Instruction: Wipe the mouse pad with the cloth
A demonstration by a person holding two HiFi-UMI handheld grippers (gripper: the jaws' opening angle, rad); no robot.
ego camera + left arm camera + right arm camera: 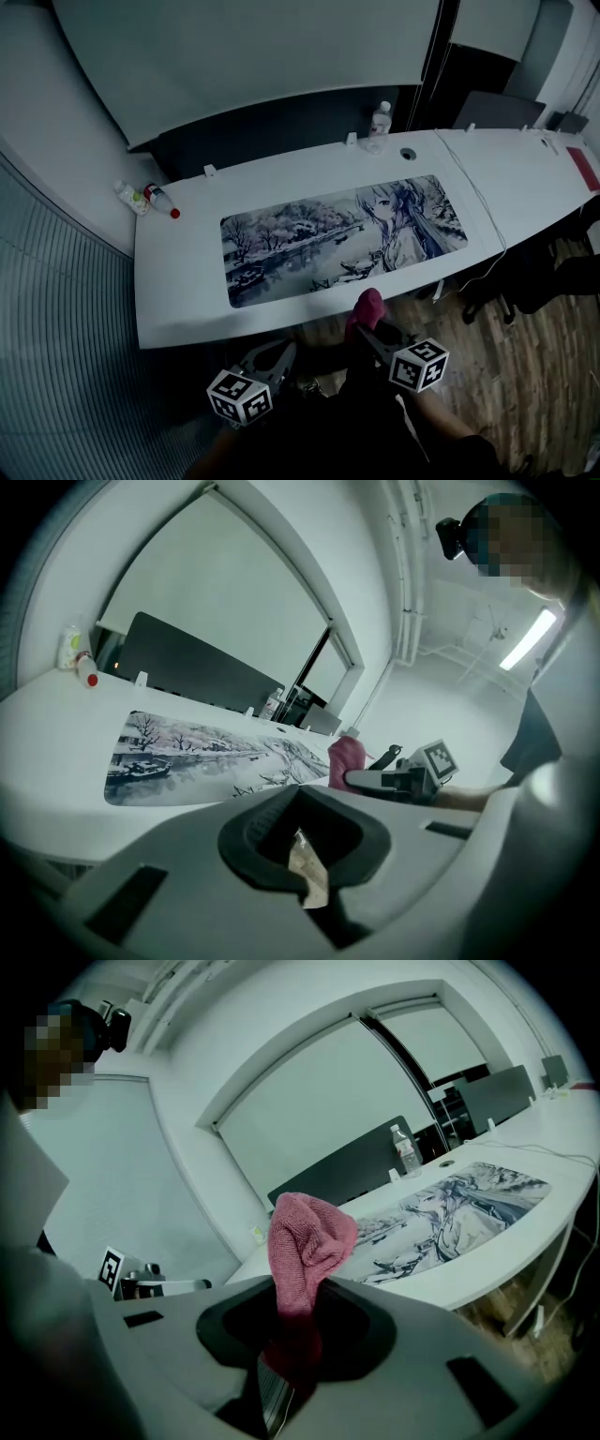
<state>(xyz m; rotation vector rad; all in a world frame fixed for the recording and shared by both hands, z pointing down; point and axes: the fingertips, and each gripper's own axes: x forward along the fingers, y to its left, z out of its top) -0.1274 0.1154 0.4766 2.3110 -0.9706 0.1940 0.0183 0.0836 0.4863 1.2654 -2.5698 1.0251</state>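
With my right gripper (292,1358) clenched on the pink cloth (306,1238) and my left gripper (302,878) closed empty, I judge wiping not yet begun; next I lower the cloth onto the mouse pad (309,246).

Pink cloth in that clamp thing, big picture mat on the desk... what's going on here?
A person holds a gripper in each hand. The right gripper is clamped on a pink cloth, held off the near edge of the white desk, not touching the mouse pad. The left gripper beside it holds nothing. Wiping has not begun yet.
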